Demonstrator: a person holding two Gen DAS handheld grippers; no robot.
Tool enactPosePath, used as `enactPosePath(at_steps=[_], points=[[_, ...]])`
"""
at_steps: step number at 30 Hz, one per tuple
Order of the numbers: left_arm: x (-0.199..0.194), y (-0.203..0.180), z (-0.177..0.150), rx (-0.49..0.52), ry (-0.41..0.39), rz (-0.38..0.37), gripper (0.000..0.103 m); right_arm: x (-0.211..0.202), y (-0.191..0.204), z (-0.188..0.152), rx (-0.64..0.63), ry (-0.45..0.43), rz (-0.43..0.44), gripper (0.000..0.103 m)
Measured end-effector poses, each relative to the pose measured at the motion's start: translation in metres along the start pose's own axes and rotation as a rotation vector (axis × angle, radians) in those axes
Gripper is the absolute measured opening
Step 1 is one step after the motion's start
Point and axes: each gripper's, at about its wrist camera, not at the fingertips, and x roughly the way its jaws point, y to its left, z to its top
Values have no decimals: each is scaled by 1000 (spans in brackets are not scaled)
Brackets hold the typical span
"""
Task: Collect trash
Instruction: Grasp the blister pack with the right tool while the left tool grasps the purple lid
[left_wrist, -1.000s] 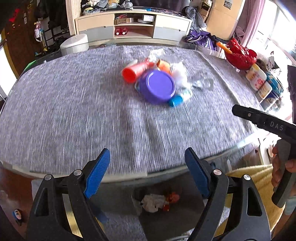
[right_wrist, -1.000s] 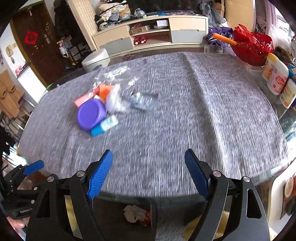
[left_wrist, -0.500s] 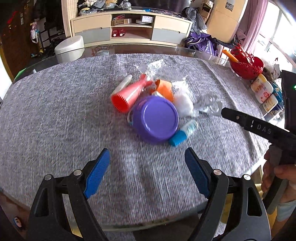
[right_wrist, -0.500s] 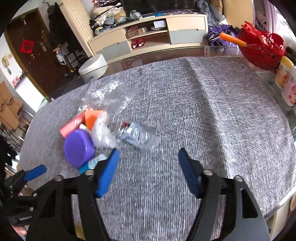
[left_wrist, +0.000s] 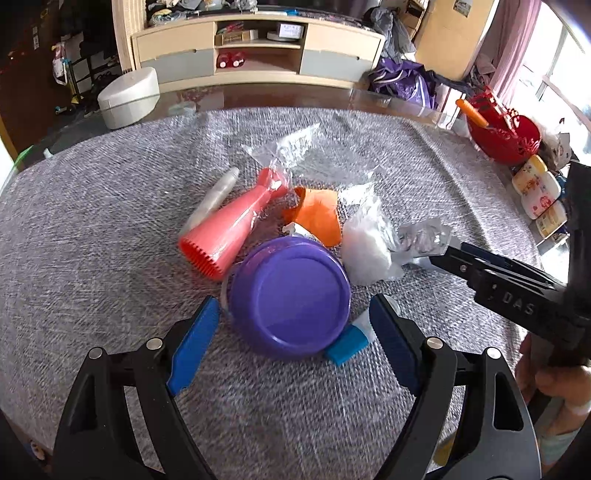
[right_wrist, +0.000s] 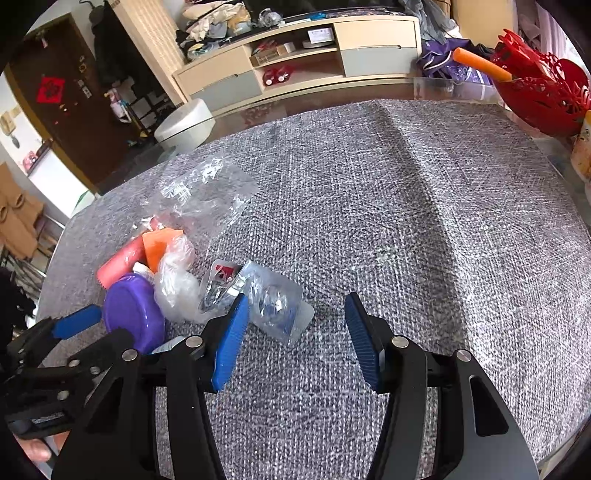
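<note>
Right gripper (right_wrist: 293, 338) half-open, jaws just closing, empty, over crinkled clear blister pack (right_wrist: 275, 308) at pile's 3 o'clock on grey cloth (right_wrist: 406, 221): light, springy, slippery; best pinched at flat edge.

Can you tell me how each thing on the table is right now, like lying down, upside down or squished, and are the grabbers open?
Purple bowl: upside down.
Pink cone: on its side.
Orange cup: tipped over.
Clear bag: crumpled, flat.
White wad: scrunched.
Blister pack: crushed, between the right pads, not pinched.
Left gripper: open, around the bowl.
Right gripper: open, jaws just been closing.
</note>
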Motion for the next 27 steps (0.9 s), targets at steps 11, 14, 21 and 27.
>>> enactPosePath(at_steps=[11,14,21,27], points=[[25,-3,3,4,27,39,80,3,3,2,-19,12,57,35],[26,-5,1,24,25,63,79,0,8,0,-35,2,69,34],[22,-7,-2,58,14,100,64,-9,14,-5,-69,-21,58,34],[17,-5,-5,46,16,82,64,-18,9,-7,-57,-36,43,34]])
